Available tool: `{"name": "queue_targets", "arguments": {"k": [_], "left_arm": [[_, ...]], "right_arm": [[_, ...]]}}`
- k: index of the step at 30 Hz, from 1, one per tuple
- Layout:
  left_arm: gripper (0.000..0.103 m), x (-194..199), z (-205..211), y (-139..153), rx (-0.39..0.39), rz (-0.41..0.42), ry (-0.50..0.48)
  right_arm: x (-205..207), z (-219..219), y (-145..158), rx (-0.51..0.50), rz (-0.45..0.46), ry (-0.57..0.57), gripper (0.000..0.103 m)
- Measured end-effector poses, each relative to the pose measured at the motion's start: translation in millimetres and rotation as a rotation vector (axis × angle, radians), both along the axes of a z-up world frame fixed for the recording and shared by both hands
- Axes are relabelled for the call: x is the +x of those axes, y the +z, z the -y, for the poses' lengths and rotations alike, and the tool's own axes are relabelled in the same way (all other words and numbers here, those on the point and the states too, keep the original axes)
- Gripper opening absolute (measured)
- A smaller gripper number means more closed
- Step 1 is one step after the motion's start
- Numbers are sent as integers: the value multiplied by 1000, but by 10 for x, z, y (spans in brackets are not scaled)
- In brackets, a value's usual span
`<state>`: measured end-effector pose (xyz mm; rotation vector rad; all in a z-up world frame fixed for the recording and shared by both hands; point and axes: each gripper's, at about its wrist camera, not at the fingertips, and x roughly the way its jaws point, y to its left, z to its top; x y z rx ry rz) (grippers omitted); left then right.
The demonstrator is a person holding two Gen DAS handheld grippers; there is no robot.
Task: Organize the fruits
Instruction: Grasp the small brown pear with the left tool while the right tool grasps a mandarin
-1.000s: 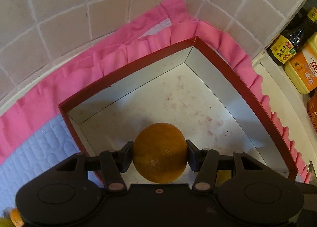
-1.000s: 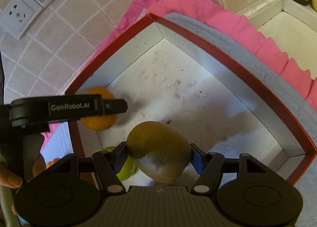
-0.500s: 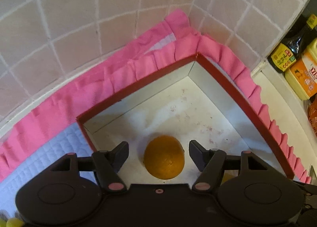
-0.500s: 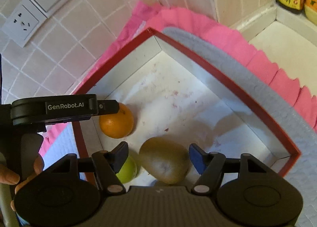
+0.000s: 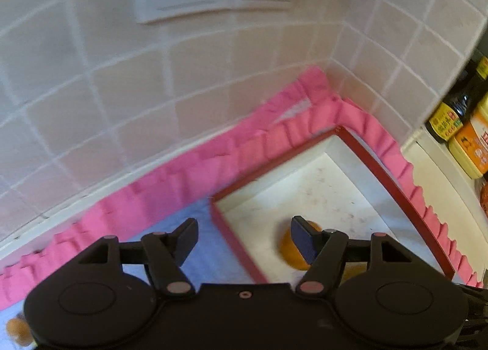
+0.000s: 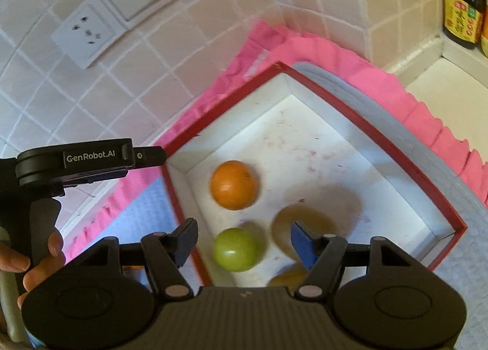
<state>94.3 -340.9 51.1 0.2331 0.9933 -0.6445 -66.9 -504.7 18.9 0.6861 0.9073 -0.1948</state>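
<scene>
A red-rimmed box (image 6: pixel 360 124) with a white floor sits on a pink-frilled mat. In the right wrist view an orange (image 6: pixel 233 185), a green fruit (image 6: pixel 235 248) and a brown kiwi (image 6: pixel 305 228) lie on the box floor; the kiwi is blurred and partly behind my right fingertip. My right gripper (image 6: pixel 242 238) is open and empty above them. My left gripper (image 5: pixel 244 240) is open and empty, raised over the box's left rim (image 5: pixel 235 246). The orange (image 5: pixel 292 250) shows partly behind its right fingertip. The left gripper also shows in the right wrist view (image 6: pixel 91 160), held by a hand.
A tiled wall with two white sockets (image 6: pixel 109 11) stands behind the box. Sauce bottles (image 5: pixel 457 115) stand on a cream ledge at the right. An orange fruit (image 5: pixel 16 330) lies on the blue mat at the lower left. A yellow fruit (image 6: pixel 286 279) peeks out under my right gripper.
Both grippers opened and let go: the orange and the kiwi now lie in the box. Both grippers rose and pulled back, the left one shifting to the left.
</scene>
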Motion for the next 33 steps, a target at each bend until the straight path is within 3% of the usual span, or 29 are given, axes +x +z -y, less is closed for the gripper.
{"name": "queue_targets", "arguments": {"k": [10,16,25,33], "left_arm": [[80,110,-894,223,-28,23,125],[80,187,-1544,254,-1,34,226],[80,306,-2468,94,41,-3,359],[80,366,-3011,-223,74,-67,449]], "right_arm": [[193,-521,282,-17,39,97,70],[350,-954,311,1,52,147,70],[577,-1578,251,18,33,256,70],[702,-1997,2,26,-28,310,70]]}}
